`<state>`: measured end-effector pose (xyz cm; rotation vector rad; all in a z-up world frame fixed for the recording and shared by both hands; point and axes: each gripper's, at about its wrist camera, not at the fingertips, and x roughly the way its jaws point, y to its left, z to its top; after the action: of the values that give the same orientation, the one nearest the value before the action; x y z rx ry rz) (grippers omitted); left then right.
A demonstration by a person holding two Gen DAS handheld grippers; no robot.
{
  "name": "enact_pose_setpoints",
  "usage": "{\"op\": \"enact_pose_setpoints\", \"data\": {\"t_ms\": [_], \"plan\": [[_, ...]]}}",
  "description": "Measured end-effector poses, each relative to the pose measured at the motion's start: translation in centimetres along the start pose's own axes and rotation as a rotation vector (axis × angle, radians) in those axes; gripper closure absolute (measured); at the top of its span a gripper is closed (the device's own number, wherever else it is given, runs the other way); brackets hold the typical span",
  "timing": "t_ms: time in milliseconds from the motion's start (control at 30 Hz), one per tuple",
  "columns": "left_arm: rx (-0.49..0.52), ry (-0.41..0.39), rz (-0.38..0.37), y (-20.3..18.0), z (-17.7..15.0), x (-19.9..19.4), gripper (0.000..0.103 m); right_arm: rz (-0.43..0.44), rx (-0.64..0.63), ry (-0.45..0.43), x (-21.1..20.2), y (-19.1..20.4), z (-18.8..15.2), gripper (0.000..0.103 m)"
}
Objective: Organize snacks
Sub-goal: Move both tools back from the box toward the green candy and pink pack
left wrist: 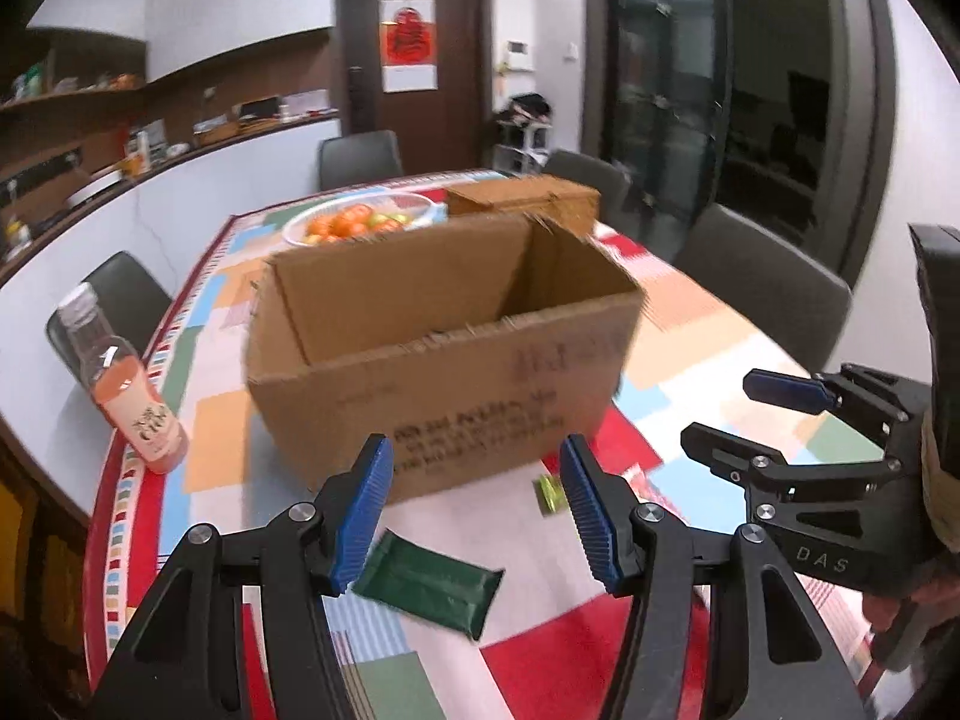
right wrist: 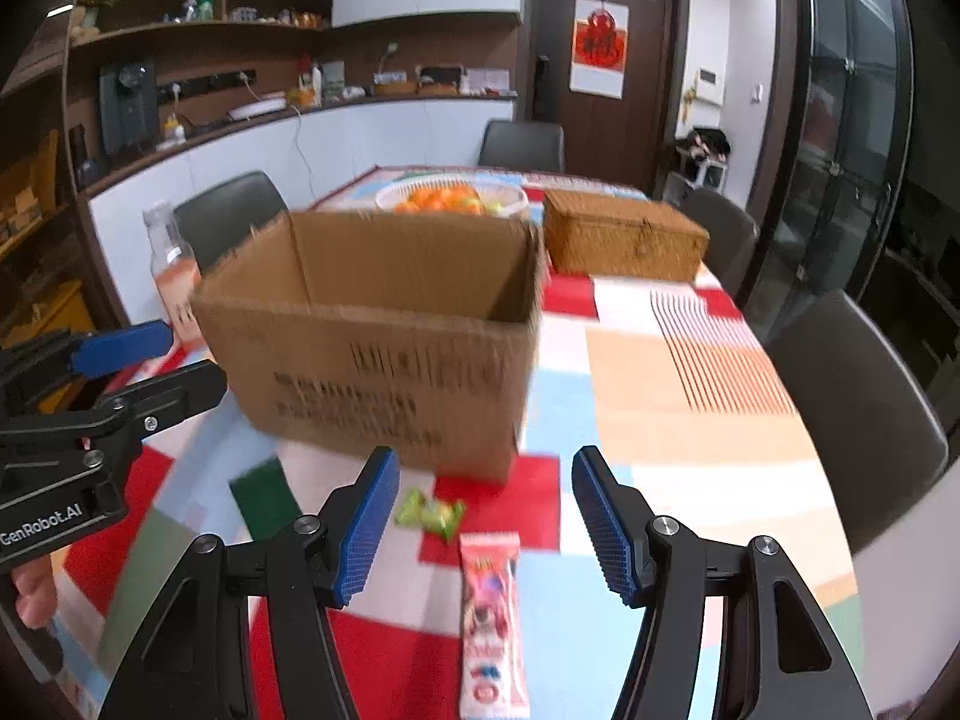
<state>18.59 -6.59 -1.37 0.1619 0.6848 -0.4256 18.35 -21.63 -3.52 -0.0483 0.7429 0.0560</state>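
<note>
Green packet (left wrist: pixel 427 589) below open left gripper (left wrist: pixel 474 510), seemingly untouched.

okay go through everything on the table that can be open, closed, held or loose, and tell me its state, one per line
cardboard box: upright, top open
wicker basket: lid closed
juice bottle: upright, capped
fruit bowl: holds fruit
dark green packet: flat on the table, loose
light green candy: loose on the table
pink snack bar: flat, sealed, loose
left tool: open, empty
right tool: open, empty
</note>
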Motion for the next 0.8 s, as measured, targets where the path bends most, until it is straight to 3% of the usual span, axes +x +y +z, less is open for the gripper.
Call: {"op": "enact_pose_setpoints", "data": {"t_ms": [267, 600, 800], "plan": [[0.127, 0.081, -0.087, -1.5, -1.7, 2.9, 0.046, 0.004, 0.027, 0.115, 2.2, -0.4, -3.7, 0.042], [0.317, 0.198, -0.111, -3.1, -2.7, 7.6, 0.044, 0.005, 0.078, 0.217, 5.2, -1.1, -6.2, 0.042], [0.4, 0.246, -0.087, -4.2, -3.4, 10.2, 0.044, 0.004, 0.1, 0.252, 6.2, -1.6, -6.9, 0.042]]}}
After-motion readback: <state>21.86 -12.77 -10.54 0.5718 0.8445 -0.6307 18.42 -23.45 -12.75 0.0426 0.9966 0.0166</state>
